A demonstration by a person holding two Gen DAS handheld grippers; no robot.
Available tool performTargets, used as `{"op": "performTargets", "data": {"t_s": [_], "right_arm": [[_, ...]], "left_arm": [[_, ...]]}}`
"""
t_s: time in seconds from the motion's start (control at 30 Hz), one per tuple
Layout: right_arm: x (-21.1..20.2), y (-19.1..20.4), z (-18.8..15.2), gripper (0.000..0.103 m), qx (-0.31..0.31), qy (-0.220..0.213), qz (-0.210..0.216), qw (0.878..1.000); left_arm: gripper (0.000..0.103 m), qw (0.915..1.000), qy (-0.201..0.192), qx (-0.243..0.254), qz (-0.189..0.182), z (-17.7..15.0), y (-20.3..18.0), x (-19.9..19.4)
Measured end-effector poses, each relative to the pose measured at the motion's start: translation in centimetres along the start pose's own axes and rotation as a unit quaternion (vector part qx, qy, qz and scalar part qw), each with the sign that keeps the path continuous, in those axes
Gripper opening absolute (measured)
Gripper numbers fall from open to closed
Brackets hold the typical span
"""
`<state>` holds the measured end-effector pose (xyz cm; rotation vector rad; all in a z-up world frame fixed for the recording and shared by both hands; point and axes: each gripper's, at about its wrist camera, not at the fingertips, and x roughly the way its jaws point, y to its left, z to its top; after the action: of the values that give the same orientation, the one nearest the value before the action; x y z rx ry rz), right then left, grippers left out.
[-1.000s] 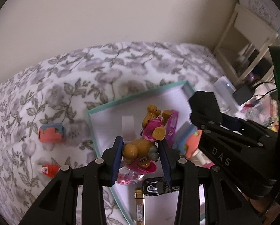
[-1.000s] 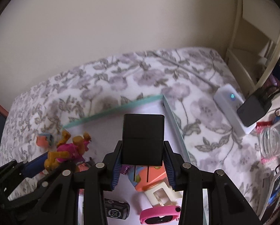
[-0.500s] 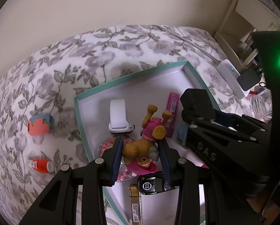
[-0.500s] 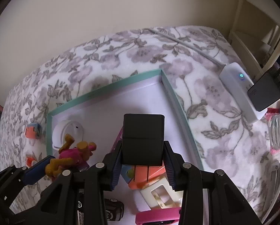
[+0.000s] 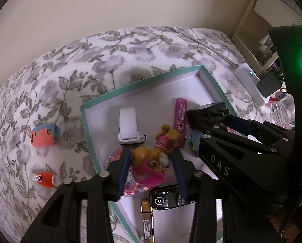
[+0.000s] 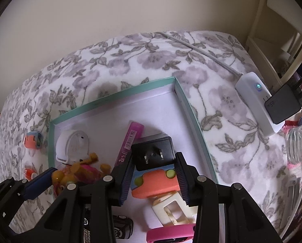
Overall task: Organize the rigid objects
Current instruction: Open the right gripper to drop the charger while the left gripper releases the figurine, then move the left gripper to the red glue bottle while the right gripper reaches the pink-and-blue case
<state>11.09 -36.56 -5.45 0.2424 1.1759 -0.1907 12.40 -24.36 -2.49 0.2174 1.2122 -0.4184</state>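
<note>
A teal-rimmed white box [image 5: 130,87] [image 6: 110,97] lies on the floral bedspread. My left gripper [image 5: 151,162] is open around a brown-and-pink toy dog [image 5: 151,160] that lies in the box; the dog also shows in the right wrist view [image 6: 80,172]. My right gripper [image 6: 154,174] is open, and a black plug adapter [image 6: 153,151] lies in the box between its fingertips, on an orange-and-blue toy [image 6: 155,184]. The box also holds a pink tube [image 5: 180,119], a white case [image 5: 127,125] and a black toy car [image 5: 167,198].
An orange-and-blue block [image 5: 44,135] and a small orange bottle [image 5: 46,179] lie on the bedspread left of the box. A white power strip [image 6: 256,99] with a black charger [image 6: 282,105] lies to the right. A clear bottle [image 6: 300,141] and shelves stand at the far right.
Both grippers came down into the box and opened. The toy dog and the black adapter now lie loose between the fingers.
</note>
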Motion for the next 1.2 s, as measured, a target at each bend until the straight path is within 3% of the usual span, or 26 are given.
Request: {"op": "performTargets", "data": {"t_s": [0.47, 0.77, 0.8, 0.9, 1.03, 1.17, 1.2], "right_arm": [[-5.0, 0.4, 1.2, 0.044, 0.006, -0.066, 0.012, 0.998], [-5.9, 0.6, 1.5, 0.043, 0.005, -0.079, 0.011, 0.997], [-5.8, 0.7, 1.5, 0.043, 0.003, -0.076, 0.01, 0.997], [-5.2, 1.1, 1.4, 0.043, -0.002, -0.07, 0.008, 0.998], [-4.6, 2.0, 1.3, 0.044, -0.014, -0.064, 0.004, 0.998], [-4.3, 2.6, 1.3, 0.061, -0.021, -0.063, -0.002, 0.998], [-4.2, 2.7, 1.3, 0.062, -0.022, -0.063, -0.002, 0.998]], "left_arm": [[0.049, 0.9989, -0.032, -0.035, -0.005, 1.0, 2.3, -2.8], [0.049, 0.9939, -0.062, -0.088, 0.025, 1.5, 5.9, -4.3], [0.05, 0.9929, -0.065, -0.095, 0.03, 1.5, 6.4, -4.4], [0.071, 0.9894, -0.073, -0.117, 0.045, 1.5, 7.6, -4.6], [0.072, 0.9858, -0.078, -0.138, 0.055, 1.5, 8.9, -4.7], [0.076, 0.982, -0.081, -0.155, 0.07, 1.4, 9.8, -4.6], [0.076, 0.9815, -0.08, -0.158, 0.072, 1.4, 9.9, -4.5]]}}
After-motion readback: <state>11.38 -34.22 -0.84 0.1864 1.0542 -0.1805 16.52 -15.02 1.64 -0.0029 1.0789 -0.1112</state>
